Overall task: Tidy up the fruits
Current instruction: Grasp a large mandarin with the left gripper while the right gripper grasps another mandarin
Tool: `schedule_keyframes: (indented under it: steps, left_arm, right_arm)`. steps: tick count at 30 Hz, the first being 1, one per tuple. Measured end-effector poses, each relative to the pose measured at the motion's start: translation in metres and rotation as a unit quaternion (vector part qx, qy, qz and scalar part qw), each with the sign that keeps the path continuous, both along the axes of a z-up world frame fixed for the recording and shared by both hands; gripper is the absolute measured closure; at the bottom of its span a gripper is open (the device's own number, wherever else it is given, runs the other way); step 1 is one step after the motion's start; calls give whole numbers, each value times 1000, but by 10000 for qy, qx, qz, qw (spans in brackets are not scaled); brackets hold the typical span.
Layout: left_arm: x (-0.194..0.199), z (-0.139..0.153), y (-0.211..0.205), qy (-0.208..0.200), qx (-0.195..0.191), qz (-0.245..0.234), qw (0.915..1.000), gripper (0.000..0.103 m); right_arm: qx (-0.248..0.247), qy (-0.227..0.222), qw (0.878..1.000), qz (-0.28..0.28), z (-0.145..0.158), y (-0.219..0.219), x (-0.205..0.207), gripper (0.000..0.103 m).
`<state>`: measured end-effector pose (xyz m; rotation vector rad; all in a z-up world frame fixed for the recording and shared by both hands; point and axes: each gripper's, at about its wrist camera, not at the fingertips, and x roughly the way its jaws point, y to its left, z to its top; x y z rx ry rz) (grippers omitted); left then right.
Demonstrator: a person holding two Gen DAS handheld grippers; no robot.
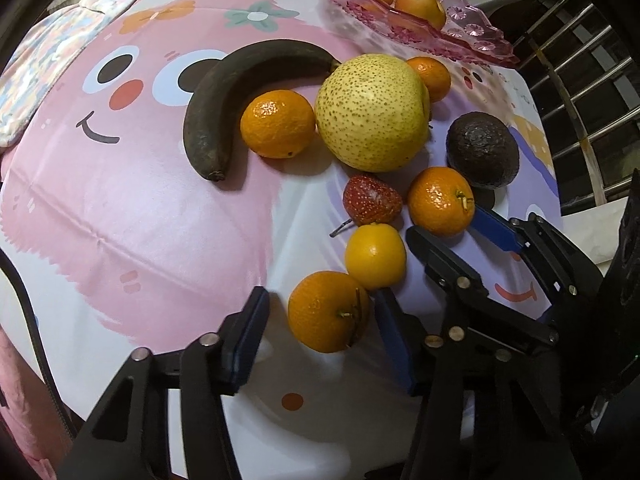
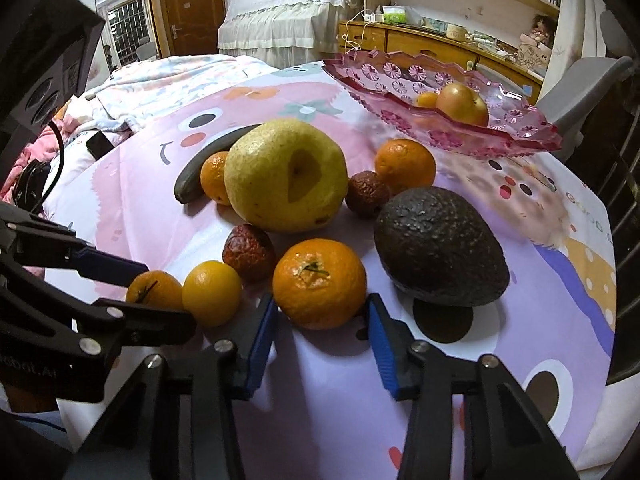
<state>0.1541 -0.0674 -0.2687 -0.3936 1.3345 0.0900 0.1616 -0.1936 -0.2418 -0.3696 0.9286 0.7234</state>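
Note:
Fruit lies on a cartoon-print cloth. My left gripper is open with its jaws on either side of a stemmed tangerine, which also shows in the right wrist view. My right gripper is open around another tangerine, also seen in the left wrist view. Nearby lie a small yellow-orange citrus, a strawberry, a big yellow pear, a dark avocado, a blackened banana and more tangerines. A pink glass tray holds an apple.
A second tangerine and a dark wrinkled fruit lie between the pear and the tray. A metal railing runs past the table's right edge. A bed with blankets lies to the left, and wooden cabinets stand behind.

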Motion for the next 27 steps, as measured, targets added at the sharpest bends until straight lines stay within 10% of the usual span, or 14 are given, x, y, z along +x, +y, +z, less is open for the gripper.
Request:
schedule_keyframes:
  steps: [27]
  left_arm:
    - [-31,53,35,-178,138,319,9992,66]
  right_arm:
    - [-9,242,9997,47,15,1,-15,62]
